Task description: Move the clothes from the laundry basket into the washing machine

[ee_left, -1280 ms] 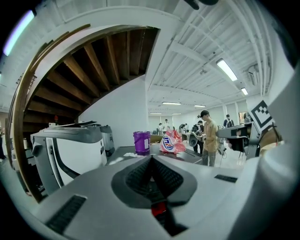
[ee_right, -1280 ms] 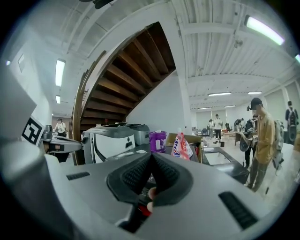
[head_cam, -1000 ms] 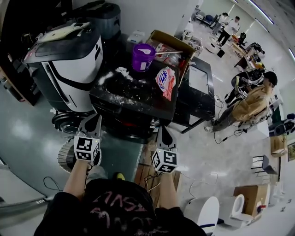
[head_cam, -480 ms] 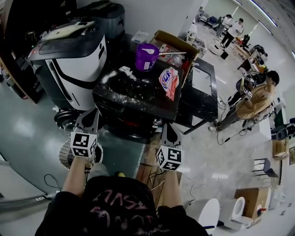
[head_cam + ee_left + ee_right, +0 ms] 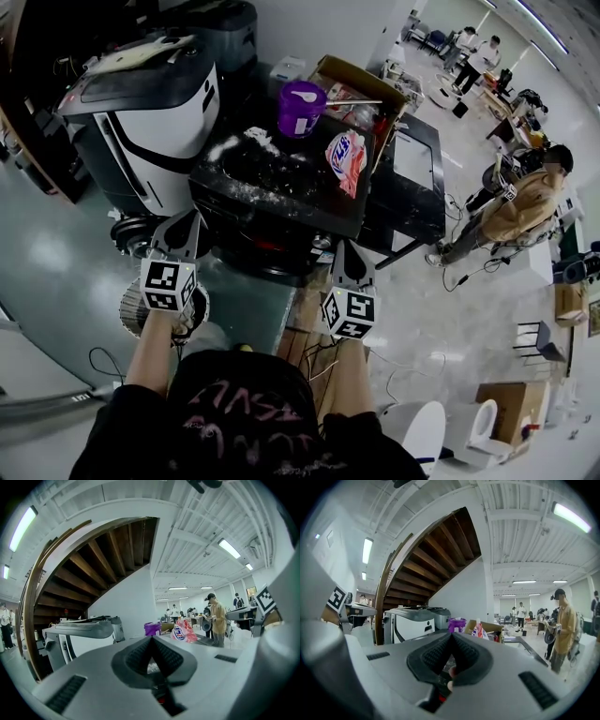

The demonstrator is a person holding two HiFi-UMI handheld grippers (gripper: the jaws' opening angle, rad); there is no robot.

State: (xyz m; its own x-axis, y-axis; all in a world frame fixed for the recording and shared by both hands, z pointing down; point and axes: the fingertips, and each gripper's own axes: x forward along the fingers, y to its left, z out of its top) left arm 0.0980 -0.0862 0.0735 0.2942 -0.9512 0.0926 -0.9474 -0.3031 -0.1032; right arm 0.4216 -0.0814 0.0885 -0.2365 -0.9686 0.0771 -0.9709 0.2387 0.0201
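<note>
1. The left gripper (image 5: 186,228) is held level in front of the person, with its marker cube nearest the body; in its own view the jaws are pressed together and nothing is between them
2. The right gripper (image 5: 345,251) is held level beside it, well apart from the left one, and its jaws are also pressed together and empty
3. Both grippers point toward the washing machine (image 5: 302,204), a black-topped unit straight ahead; neither touches it
4. The laundry basket (image 5: 128,314), round with pale slatted walls, stands on the floor below the left gripper, partly hidden by that gripper's cube and the person's forearm; what is in it cannot be made out
5. White powder (image 5: 246,150) is scattered across the far left part of the washing machine's top
6. A purple tub (image 5: 300,109) stands upright at the top's far edge, and a red, white and blue detergent bag (image 5: 345,161) lies near the right side of the top
7. An open cardboard box (image 5: 361,82) sits just behind the bag and tub
8. A white-and-black machine (image 5: 155,122) stands to the left of the washing machine
9. A person in a tan jacket (image 5: 516,211) stands far off to the right
</note>
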